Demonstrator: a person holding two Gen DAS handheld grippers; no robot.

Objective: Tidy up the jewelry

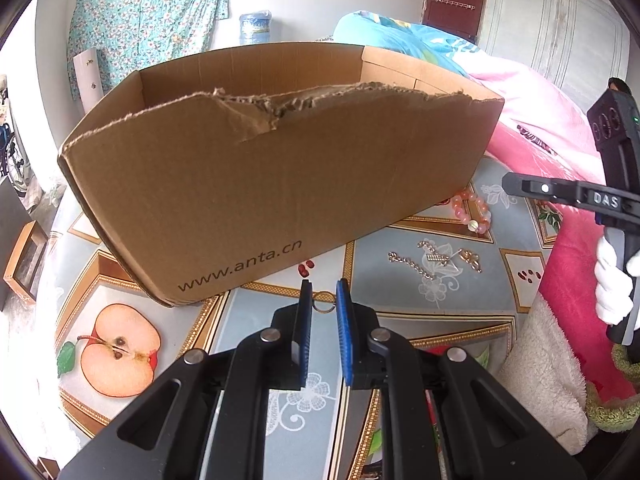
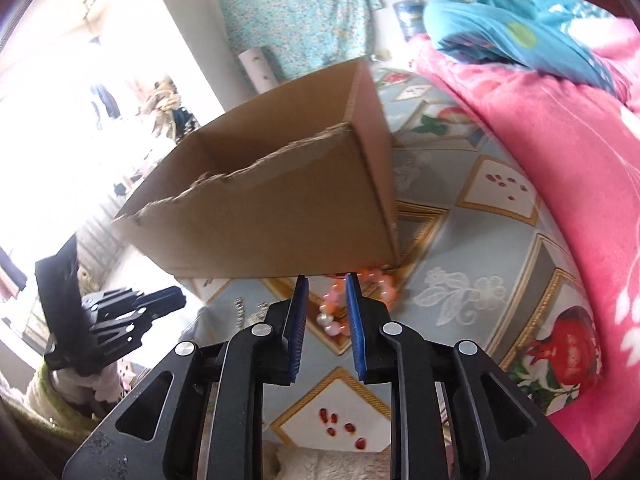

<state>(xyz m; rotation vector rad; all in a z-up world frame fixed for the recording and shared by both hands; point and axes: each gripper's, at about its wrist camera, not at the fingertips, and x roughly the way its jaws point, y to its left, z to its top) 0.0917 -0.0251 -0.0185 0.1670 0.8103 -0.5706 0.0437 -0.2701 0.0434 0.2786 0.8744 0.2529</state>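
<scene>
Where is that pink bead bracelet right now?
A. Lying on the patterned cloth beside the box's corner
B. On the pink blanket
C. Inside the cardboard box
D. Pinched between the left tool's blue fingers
A: the pink bead bracelet lies on the patterned cloth right by the cardboard box corner, with the right gripper just short of it and not holding it.

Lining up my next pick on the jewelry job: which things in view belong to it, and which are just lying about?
Belongs to the job:
- cardboard box
- pink bead bracelet
- gold chains
- small ring
- left gripper
- right gripper

Just lying about:
- pink blanket
- blue quilt
- floral curtain
- wooden frame
</scene>
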